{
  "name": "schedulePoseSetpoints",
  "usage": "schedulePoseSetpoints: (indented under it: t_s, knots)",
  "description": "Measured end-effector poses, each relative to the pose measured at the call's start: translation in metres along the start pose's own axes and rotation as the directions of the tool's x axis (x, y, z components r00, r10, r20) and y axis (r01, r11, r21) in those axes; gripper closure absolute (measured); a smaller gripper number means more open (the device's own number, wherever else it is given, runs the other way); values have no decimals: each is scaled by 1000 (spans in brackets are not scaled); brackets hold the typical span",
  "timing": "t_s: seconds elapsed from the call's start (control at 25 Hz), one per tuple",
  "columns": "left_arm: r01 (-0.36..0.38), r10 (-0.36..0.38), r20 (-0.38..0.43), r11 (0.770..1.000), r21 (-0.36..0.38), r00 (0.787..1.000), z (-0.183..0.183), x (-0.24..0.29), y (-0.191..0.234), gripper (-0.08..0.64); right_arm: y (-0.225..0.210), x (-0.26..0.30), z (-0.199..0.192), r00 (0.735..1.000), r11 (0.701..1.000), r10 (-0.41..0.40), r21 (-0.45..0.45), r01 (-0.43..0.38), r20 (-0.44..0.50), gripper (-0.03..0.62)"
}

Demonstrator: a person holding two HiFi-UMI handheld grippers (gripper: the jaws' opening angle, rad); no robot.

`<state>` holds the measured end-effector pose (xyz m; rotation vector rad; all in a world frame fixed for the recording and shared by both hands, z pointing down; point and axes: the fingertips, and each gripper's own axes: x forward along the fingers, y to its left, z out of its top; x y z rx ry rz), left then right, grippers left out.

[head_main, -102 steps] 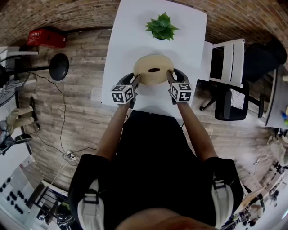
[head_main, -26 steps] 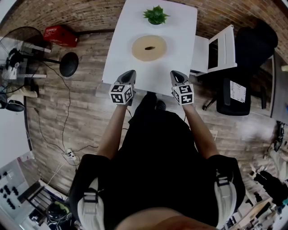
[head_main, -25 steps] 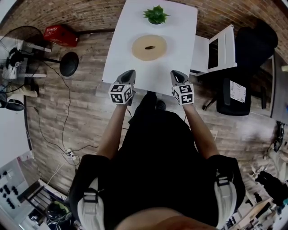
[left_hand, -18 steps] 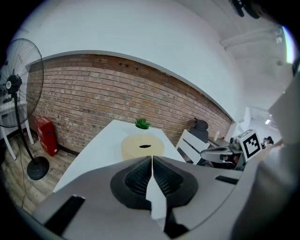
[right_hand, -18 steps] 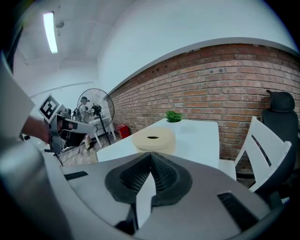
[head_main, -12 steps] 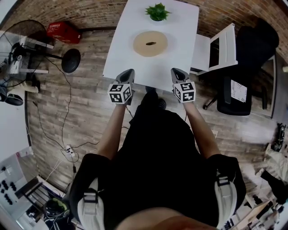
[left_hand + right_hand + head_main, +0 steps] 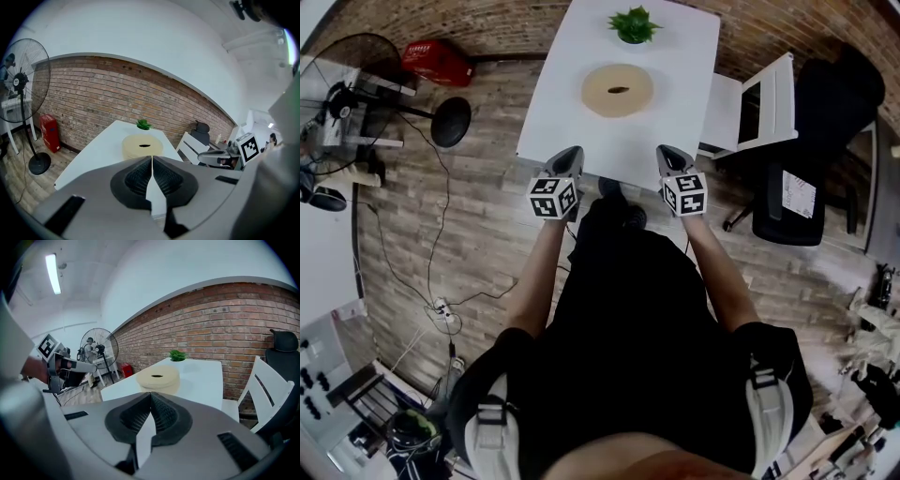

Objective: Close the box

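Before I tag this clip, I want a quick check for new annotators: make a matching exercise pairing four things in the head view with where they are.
Things:
1 round box
2 plant
3 red case
4 white chair

Places:
A on the floor, left of the table
B beside the table's right edge
C far end of the table
D middle of the table

Pairs: 1-D, 2-C, 3-A, 4-B

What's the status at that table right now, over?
Shut and empty: left tongs, right tongs, by the table's near edge. Round box lidded, untouched. Nothing between; plant beyond it.
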<state>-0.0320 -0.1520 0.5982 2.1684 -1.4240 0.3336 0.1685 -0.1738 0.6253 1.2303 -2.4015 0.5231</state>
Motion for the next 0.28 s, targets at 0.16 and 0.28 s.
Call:
schedulePoseSetpoints:
  t_s: [0.16,0.28]
  knots:
    - [-1,1,-1,1000,-6,1000,-4,-3,0,534,3,-1,0,1000,1000,2,0,-2,1,594]
    - [-3,3,-3,1000,-18,1000,-8,-6,0,534,7,-1,1,1000,1000,5,-1,-5,3,594]
